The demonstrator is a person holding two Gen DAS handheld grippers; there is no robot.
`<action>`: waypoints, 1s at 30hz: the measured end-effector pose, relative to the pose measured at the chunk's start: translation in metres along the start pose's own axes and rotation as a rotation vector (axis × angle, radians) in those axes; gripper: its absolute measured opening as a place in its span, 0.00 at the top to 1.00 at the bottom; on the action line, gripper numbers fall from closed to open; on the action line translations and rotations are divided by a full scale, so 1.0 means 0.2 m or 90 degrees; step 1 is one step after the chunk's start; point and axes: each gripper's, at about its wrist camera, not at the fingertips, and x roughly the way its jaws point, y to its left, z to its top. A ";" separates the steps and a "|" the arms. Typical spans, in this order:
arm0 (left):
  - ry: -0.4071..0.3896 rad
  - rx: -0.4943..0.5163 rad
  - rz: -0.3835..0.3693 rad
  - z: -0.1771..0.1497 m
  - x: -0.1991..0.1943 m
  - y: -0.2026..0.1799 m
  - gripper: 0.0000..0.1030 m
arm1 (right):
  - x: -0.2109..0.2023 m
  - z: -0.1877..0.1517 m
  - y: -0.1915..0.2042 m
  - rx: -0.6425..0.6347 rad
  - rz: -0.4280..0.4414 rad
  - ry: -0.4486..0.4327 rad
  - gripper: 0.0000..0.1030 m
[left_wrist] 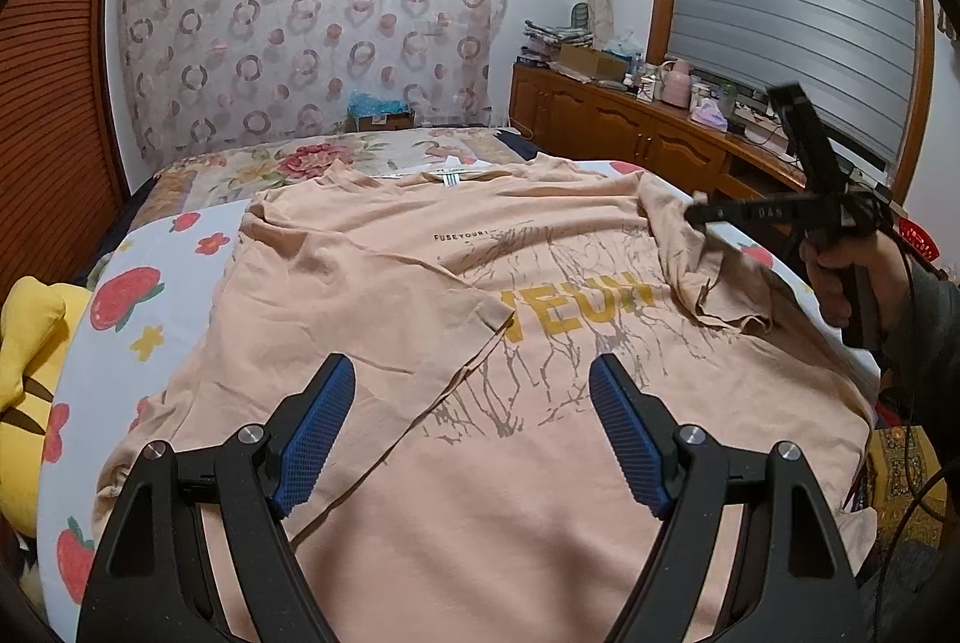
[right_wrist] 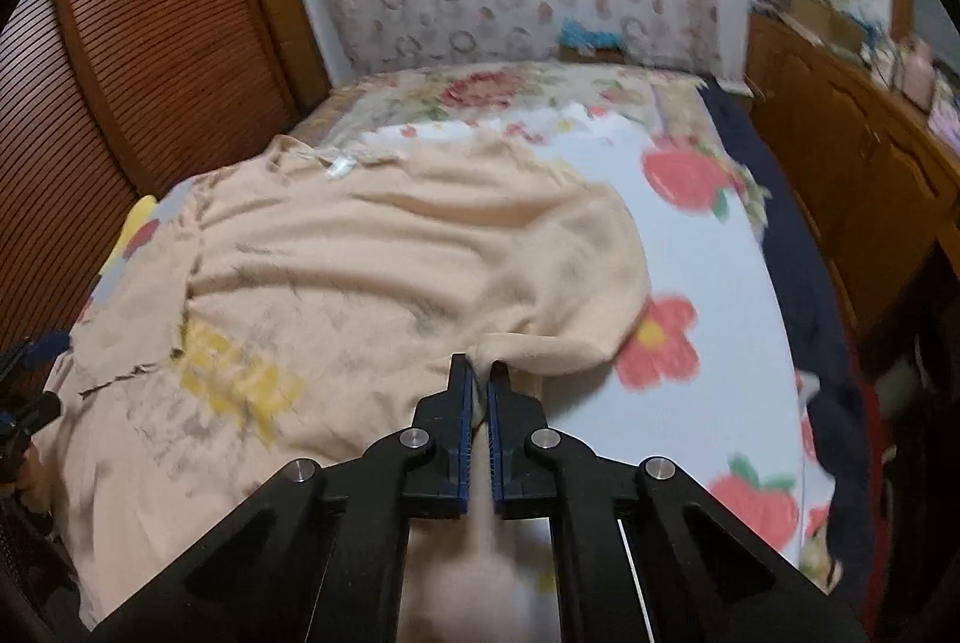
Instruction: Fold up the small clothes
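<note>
I see the bed (left_wrist: 150, 259), strawberry-print sheet on it, and the peach T-shirt (left_wrist: 480, 463) lies spread across that sheet, print side up, one sleeve folded in over the chest on the wardrobe side. My right gripper (right_wrist: 480, 373) is clamped on the other sleeve, near the shirt's cabinet-side edge, fabric pinched between the pads and lifted off the body. My left gripper (left_wrist: 471, 391) hangs wide apart over the shirt's lower half, gripping nothing.

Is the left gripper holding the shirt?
No, the left gripper is open above the shirt, pads clear of the cloth.
</note>
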 end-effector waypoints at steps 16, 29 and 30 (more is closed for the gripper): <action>0.000 -0.012 0.005 -0.03 -0.02 0.05 0.21 | 0.17 0.28 0.26 -0.075 -0.030 -0.036 0.97; 0.013 -0.005 -0.017 0.00 0.00 0.04 0.21 | 0.12 0.23 0.37 -0.098 0.018 -0.032 0.58; 0.015 -0.004 -0.026 0.01 0.01 0.04 0.21 | 0.10 0.19 0.35 -0.095 0.011 -0.032 0.58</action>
